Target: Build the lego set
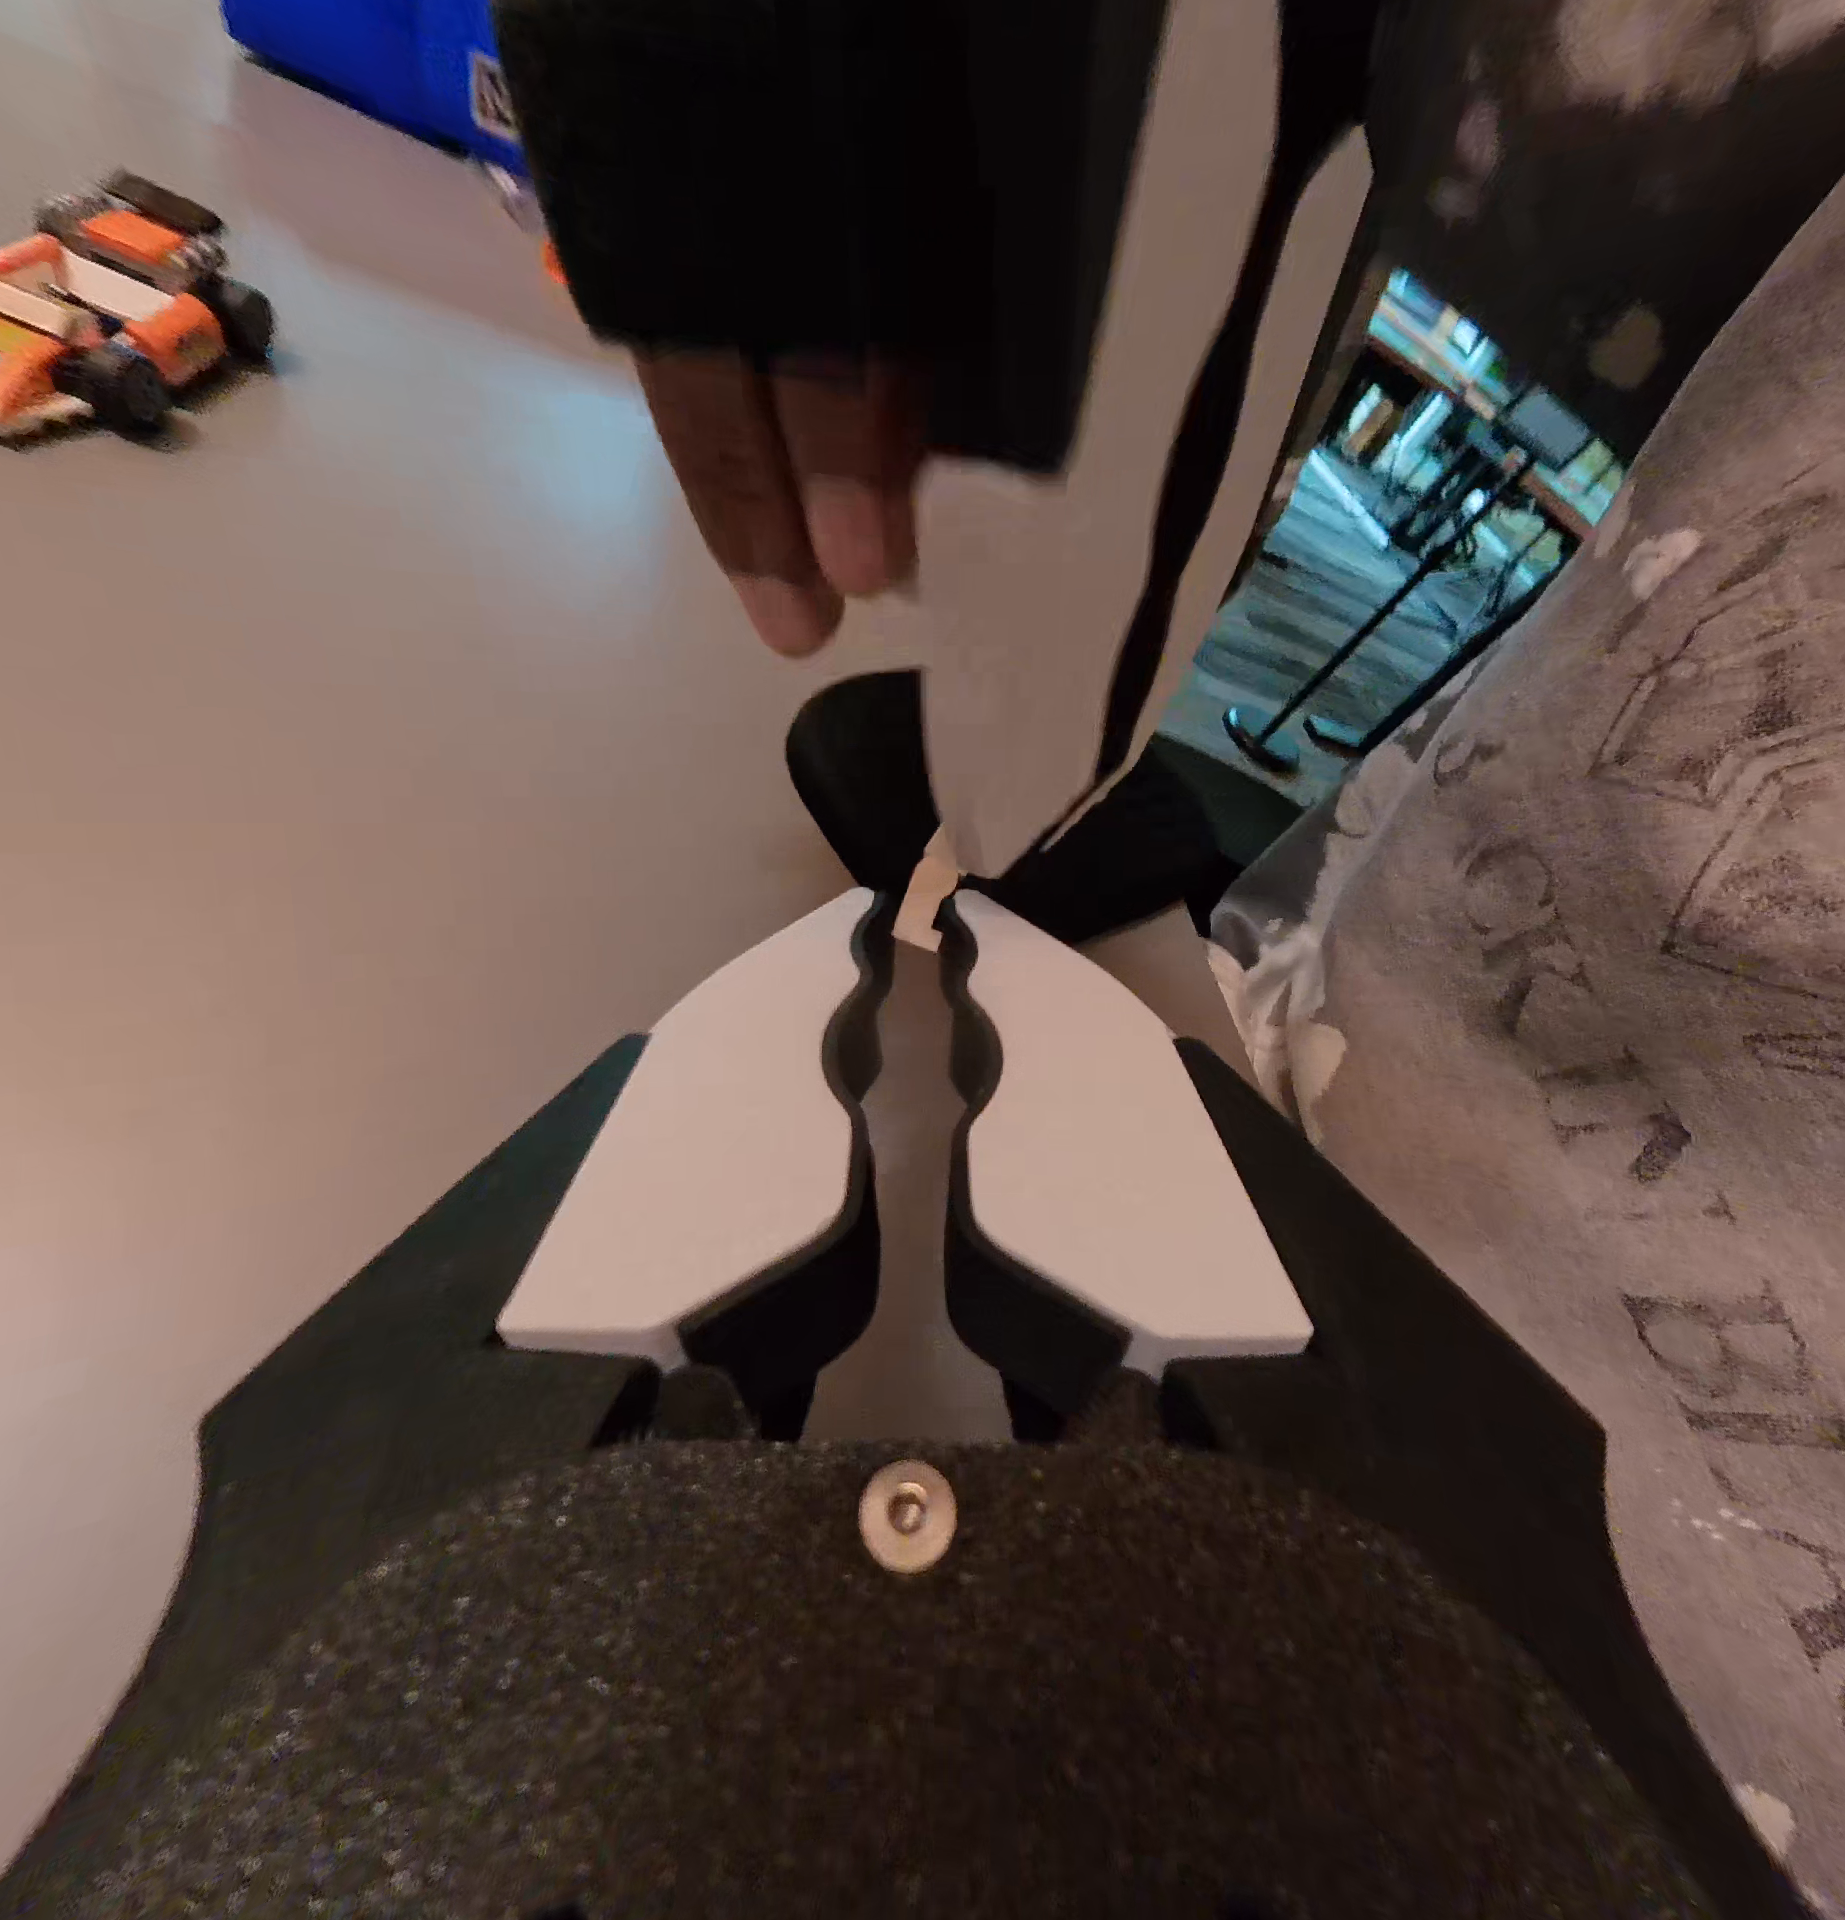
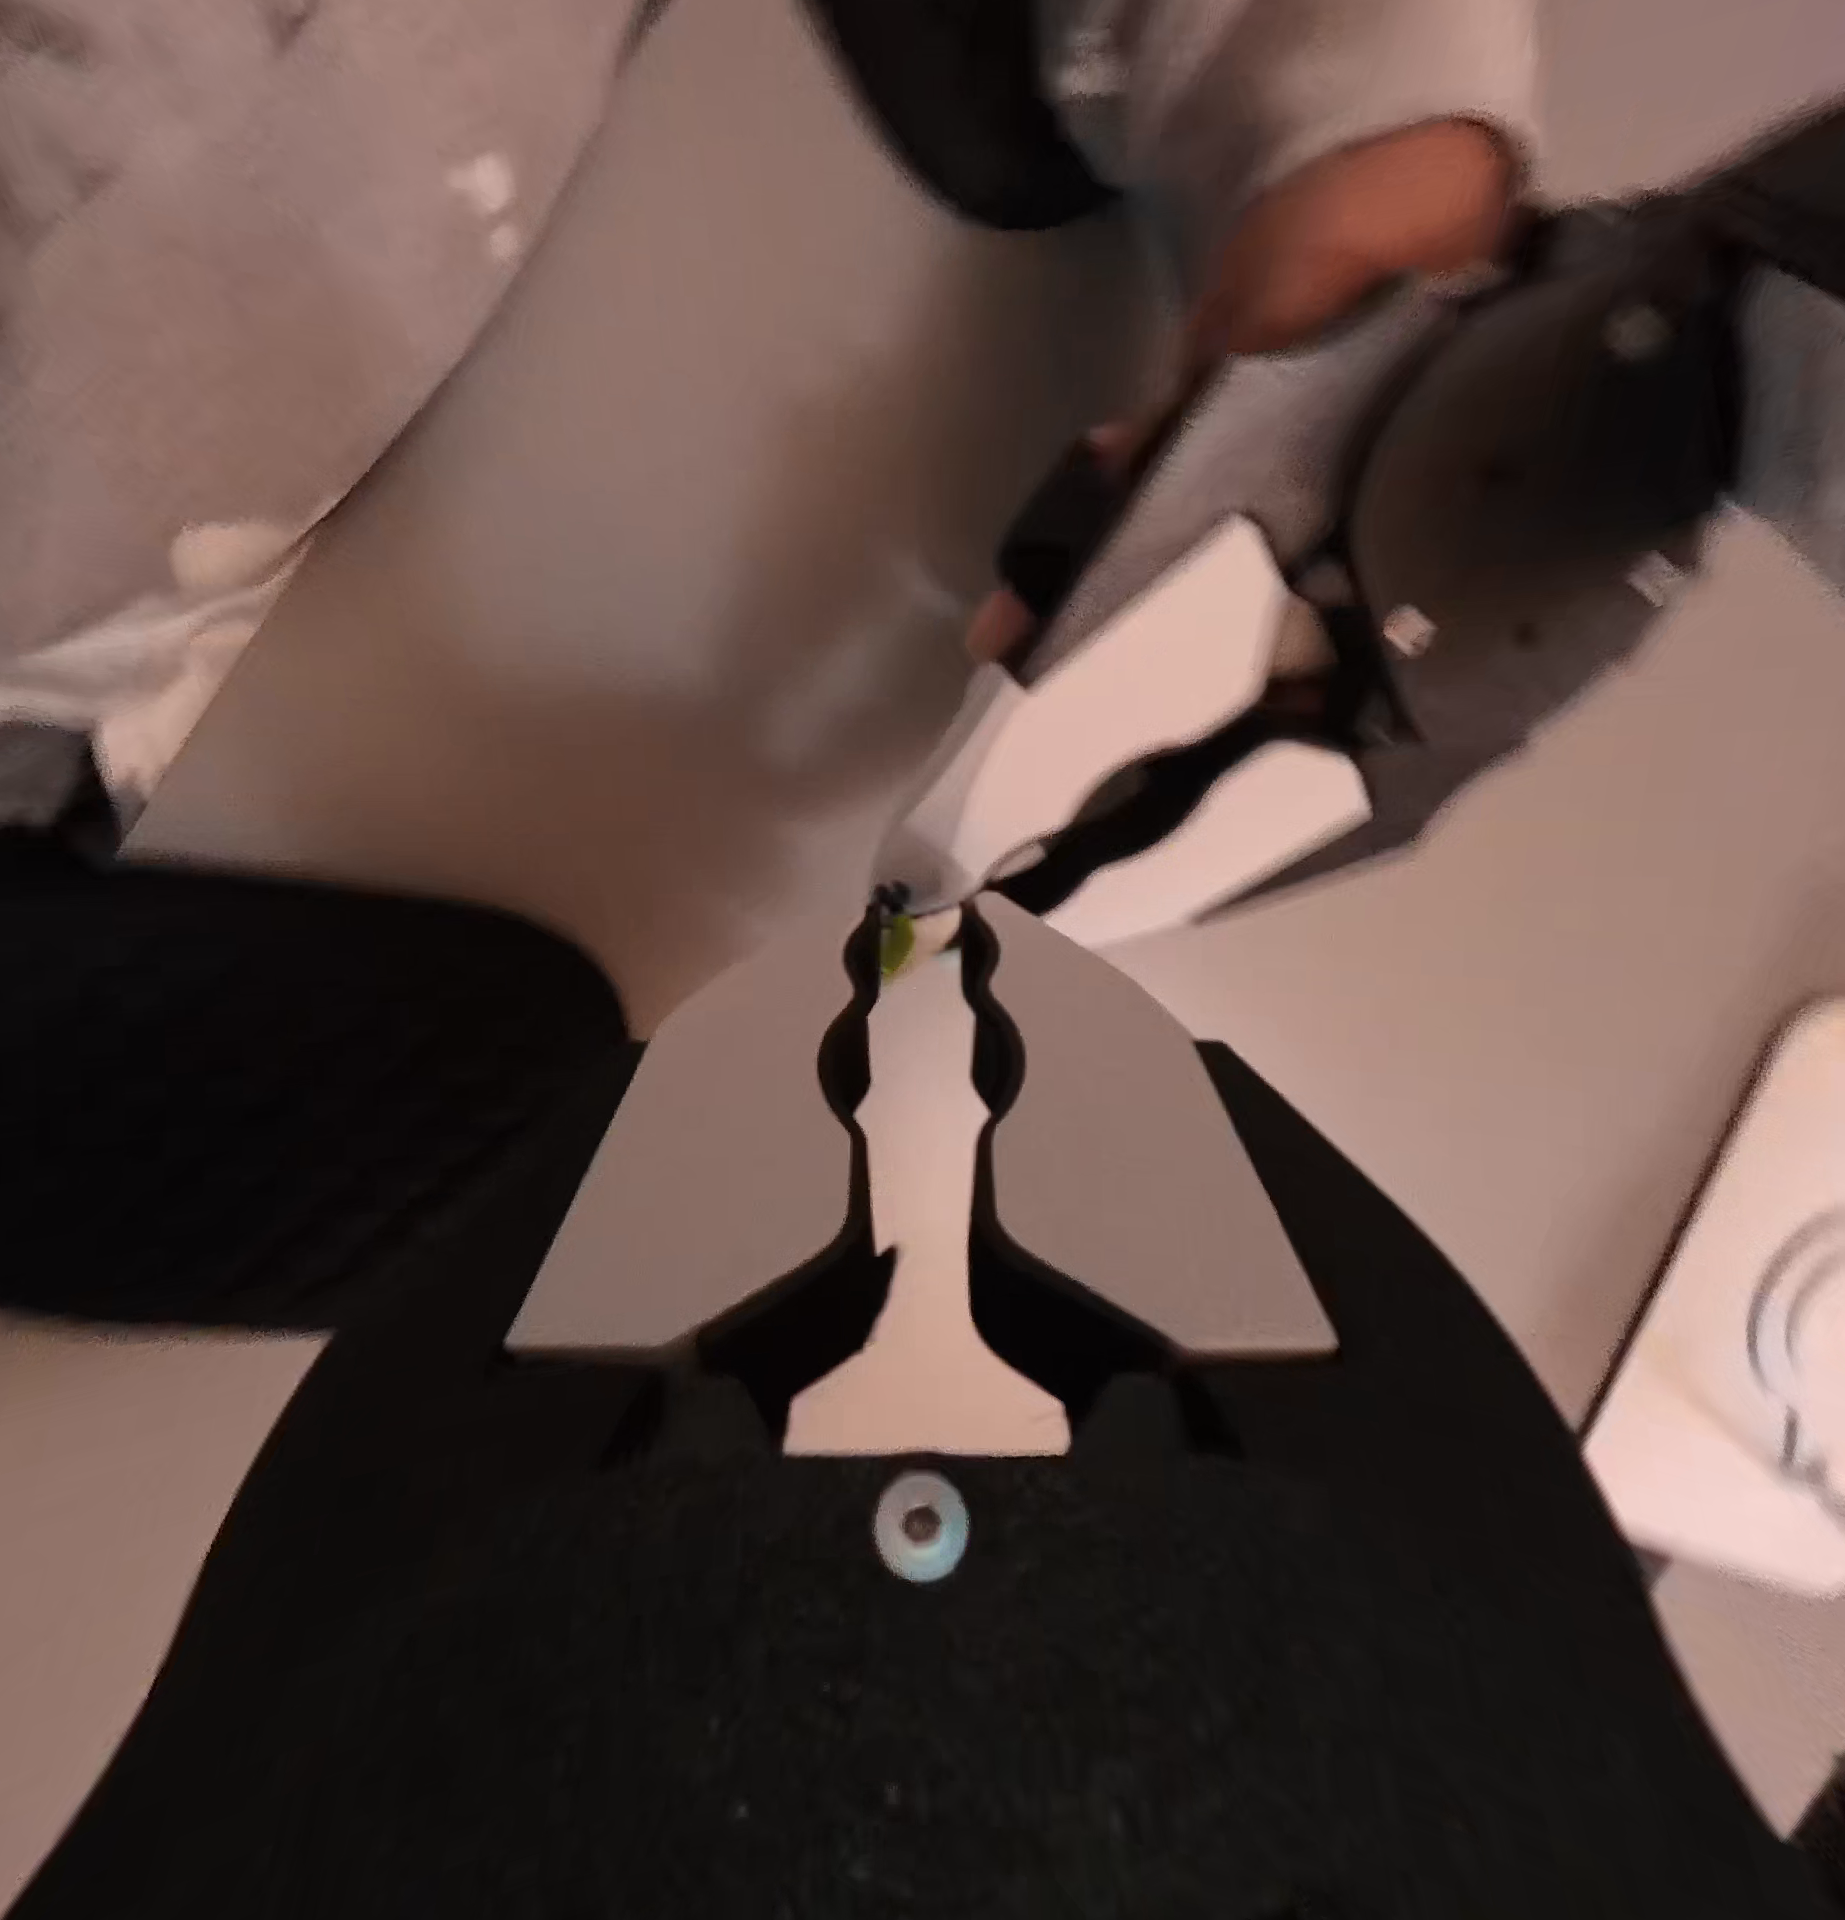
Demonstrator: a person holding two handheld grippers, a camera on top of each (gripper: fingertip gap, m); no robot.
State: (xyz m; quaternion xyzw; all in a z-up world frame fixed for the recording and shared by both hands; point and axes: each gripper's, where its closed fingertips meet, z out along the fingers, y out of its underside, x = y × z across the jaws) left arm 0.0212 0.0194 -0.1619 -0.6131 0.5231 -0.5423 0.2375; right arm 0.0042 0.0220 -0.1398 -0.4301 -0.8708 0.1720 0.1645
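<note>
My left gripper [image 1: 920, 914] is shut on a small white Lego piece [image 1: 923, 906] at its fingertips. My right gripper [image 2: 918, 940] is shut on a small piece with a yellow-green part [image 2: 897, 948] and a tiny black bit on top. The two grippers meet tip to tip above the table, and the pieces touch or nearly touch. The right gripper comes down from above in the left wrist view [image 1: 965, 868], with a hand [image 1: 793, 499] on it. The left gripper enters from the upper right in the right wrist view [image 2: 944, 878]. A partly built orange, white and black Lego car [image 1: 97, 301] sits far left.
A blue box [image 1: 378, 62] stands at the back of the pale table [image 1: 378, 831]. The person's grey patterned garment [image 1: 1624, 1039] fills the right side. A white boxy object [image 2: 1780, 1299] lies on the table to the right. A dark trouser leg [image 2: 222, 1091] is at the left. The grippers are tip to tip, or close to it.
</note>
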